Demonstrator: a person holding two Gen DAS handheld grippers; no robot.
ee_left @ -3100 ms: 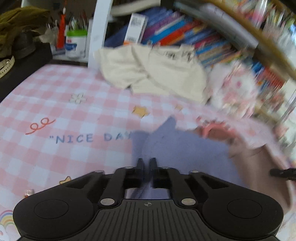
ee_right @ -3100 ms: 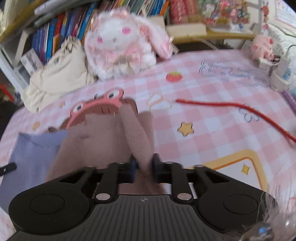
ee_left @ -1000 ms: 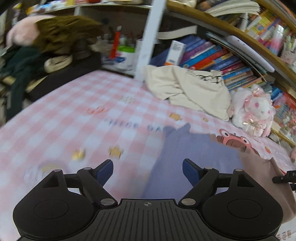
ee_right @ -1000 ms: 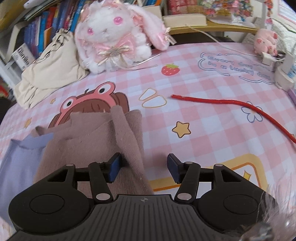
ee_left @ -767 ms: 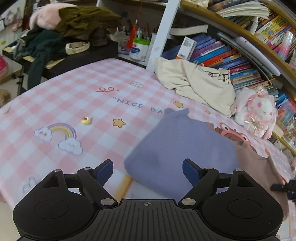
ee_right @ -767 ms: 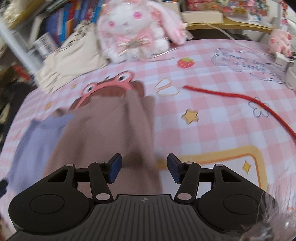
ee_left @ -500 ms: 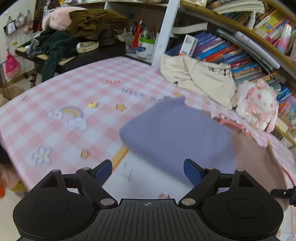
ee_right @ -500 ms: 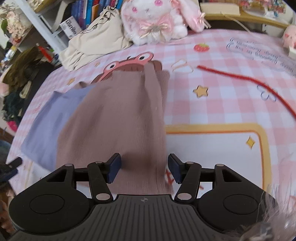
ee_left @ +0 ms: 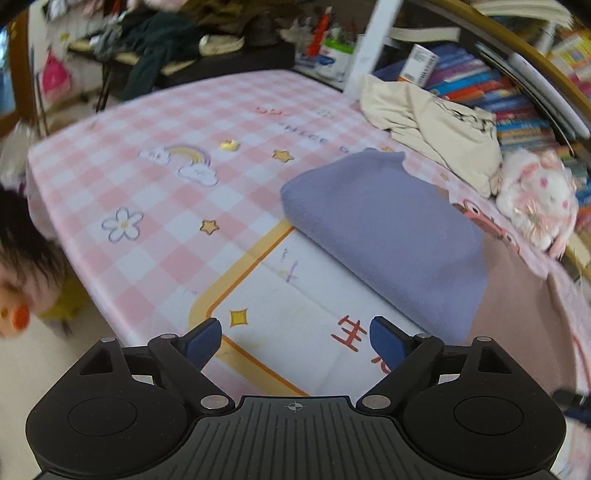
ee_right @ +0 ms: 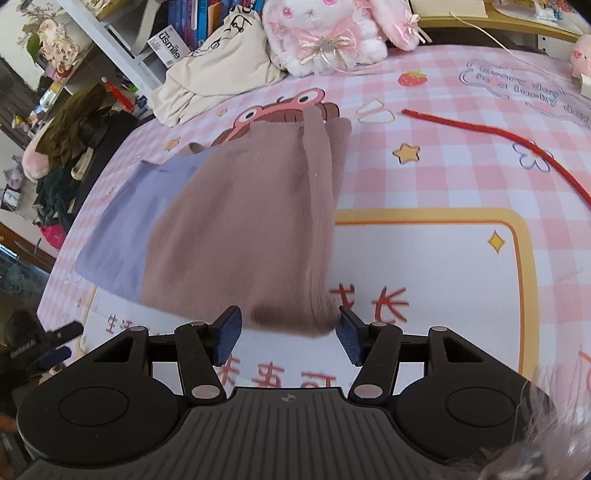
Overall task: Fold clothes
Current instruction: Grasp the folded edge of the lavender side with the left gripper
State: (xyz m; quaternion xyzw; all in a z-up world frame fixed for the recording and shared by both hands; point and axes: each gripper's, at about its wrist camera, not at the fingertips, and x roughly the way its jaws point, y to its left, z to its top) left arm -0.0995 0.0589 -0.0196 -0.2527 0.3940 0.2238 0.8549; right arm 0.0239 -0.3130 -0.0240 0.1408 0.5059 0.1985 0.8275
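My left gripper (ee_left: 295, 341): jaws spread wide and empty; they have just been opening further, with only the printed cloth showing between the blue pads.
My right gripper (ee_right: 288, 334): jaws parted, gripping nothing; the near edge of the brown garment (ee_right: 251, 229) lies just ahead of the gap, the right pad close beside its corner (touching or not, I cannot tell).
Brown garment: folded into a long strip on the table, running away from my right gripper toward the frog print (ee_right: 280, 110); a narrow band of the same cloth lies along its top.
Lavender garment (ee_left: 388, 229): folded flat, on the left of the brown one in the right wrist view and partly tucked under it; in the left wrist view it sits ahead and to the right of my left jaws, apart from them.
Table cover (ee_left: 155, 192): pink and white check with a rainbow, stars and a yellow-bordered white panel.
Cream cloth (ee_right: 218, 70): bunched at the far edge, against the bookshelf (ee_left: 480, 88).
Plush rabbit (ee_right: 325, 33): beside the cream cloth (white and pink).
Red cord (ee_right: 498, 144): curving across the cover, right of the brown garment, well apart.
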